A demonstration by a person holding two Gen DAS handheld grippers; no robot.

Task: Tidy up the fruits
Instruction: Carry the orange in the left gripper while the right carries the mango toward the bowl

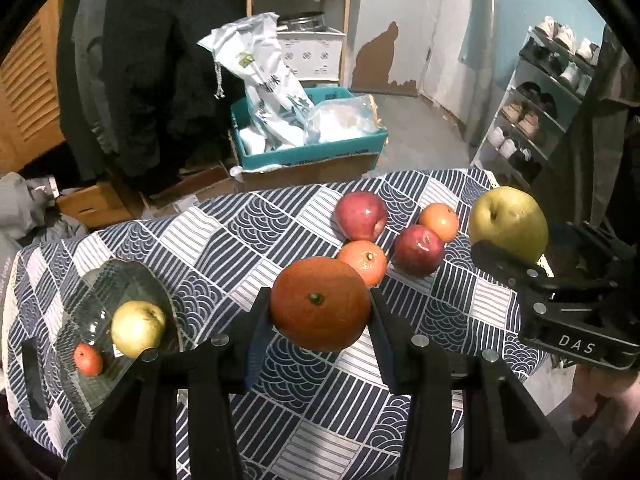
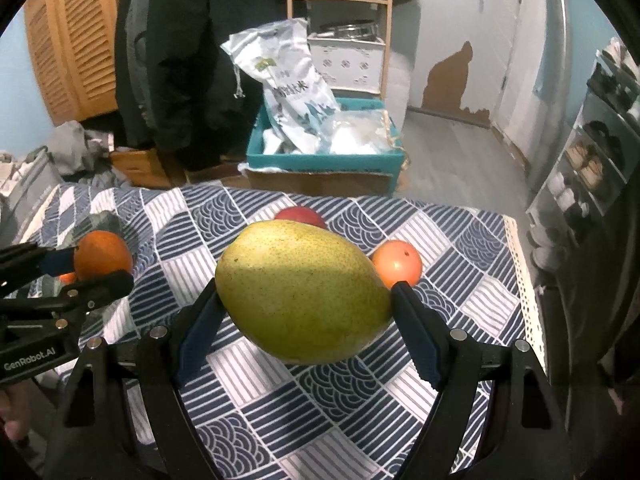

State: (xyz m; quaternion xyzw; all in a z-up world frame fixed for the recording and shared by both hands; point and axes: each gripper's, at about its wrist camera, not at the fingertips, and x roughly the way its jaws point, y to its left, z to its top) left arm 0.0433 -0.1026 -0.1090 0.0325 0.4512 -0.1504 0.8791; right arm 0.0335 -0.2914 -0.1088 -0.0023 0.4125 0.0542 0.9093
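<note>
The left gripper point(image 1: 320, 316) is right up close, its jaws clamped on a big orange point(image 1: 320, 304) held up above the worktop point(image 1: 280, 400). The right gripper point(image 2: 306, 320) has its jaws clamped on a green pear point(image 2: 304, 292), also up in the air. Off to the left, a glass plate point(image 1: 100, 280) holds 1 yellow pear point(image 1: 138, 329) and 1 small orange point(image 1: 88, 359). Farther back on the checked cloth lie 2 red apples point(image 1: 361, 216) and 2 more oranges point(image 1: 363, 262), close together. Past the worktop, a blue box point(image 1: 312, 152) sits on the floor.
</note>
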